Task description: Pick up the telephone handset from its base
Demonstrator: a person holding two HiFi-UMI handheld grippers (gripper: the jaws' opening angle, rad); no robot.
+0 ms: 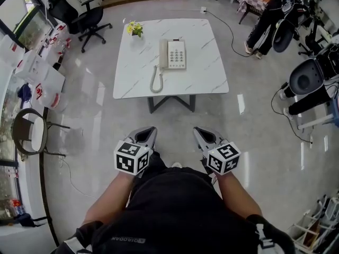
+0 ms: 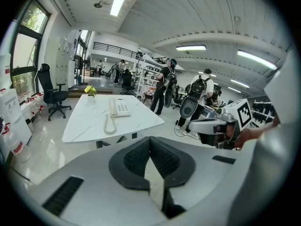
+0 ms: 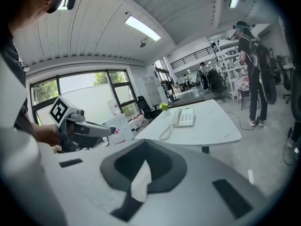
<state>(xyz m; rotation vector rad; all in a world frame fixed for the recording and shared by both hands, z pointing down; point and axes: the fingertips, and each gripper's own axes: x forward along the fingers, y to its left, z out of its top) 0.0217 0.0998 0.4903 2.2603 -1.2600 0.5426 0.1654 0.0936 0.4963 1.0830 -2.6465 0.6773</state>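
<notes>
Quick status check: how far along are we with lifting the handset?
Nothing is done yet: the handset lies on its base on the table. In hand: nothing; the left gripper and the right gripper hang short of the table, jaws shut and empty. Remaining: reach the table, open one gripper's jaws, grip and lift the handset.

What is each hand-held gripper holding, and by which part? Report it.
Nothing is held. The left hand-held gripper and right hand-held gripper both have jaws shut on nothing, away from the table; the handset lies on its base.
</notes>
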